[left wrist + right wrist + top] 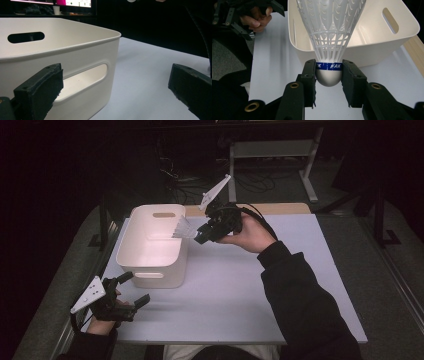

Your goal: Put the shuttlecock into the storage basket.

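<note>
A white plastic shuttlecock [329,37] with a blue band is clamped by its rounded cork between the jaws of my right gripper [328,73]. In the high view the right gripper [201,233] hangs just right of the white bin's [131,255] rim, and the shuttlecock [182,228] skirt reaches over the rim. My left gripper [136,290] rests near the table's front left corner, open, pointing at the bin's near wall. In the left gripper view its pads [40,92] stand wide apart before the bin [82,50] and its slot handle, nothing between them.
The bin stands on a pale table top [240,285] with a wooden strip along its far edge. Beyond the table, the dark floor holds cables and a metal frame [280,150]. A dark sleeve [300,305] crosses the table's right half.
</note>
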Action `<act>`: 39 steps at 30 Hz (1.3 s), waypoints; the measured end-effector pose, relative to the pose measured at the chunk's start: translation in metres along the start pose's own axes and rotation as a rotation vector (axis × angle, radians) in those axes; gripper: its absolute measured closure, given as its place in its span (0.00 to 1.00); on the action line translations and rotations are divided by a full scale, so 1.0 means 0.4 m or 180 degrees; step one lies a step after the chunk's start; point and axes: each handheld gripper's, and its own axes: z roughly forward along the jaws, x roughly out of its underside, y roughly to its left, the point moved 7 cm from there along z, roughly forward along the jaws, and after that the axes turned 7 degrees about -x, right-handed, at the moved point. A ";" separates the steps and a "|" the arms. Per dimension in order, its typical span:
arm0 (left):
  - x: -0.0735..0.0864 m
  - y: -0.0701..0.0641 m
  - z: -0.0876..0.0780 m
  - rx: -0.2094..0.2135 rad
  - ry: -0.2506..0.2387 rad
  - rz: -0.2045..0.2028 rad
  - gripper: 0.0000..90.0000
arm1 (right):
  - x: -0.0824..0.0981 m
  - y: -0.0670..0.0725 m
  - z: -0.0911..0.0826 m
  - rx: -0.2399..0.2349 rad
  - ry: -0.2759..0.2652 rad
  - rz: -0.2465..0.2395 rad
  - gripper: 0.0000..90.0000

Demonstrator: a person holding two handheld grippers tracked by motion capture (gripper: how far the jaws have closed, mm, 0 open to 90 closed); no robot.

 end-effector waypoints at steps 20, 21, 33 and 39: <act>0.000 0.000 0.000 0.0001 -0.0001 0.0005 0.00 | -0.049 -0.009 0.029 -0.0042 0.0004 -0.0038 0.71; 0.000 0.000 0.000 0.0001 -0.0001 0.0005 0.00 | -0.049 -0.009 0.029 -0.0042 0.0004 -0.0038 0.71; 0.000 0.000 -0.001 0.0001 -0.0002 0.0008 0.00 | -0.077 -0.022 0.067 -0.0095 0.0026 -0.0032 0.71; 0.000 0.000 -0.001 0.0002 -0.0004 0.0007 0.00 | -0.088 -0.020 0.086 -0.0130 0.0022 -0.0049 0.71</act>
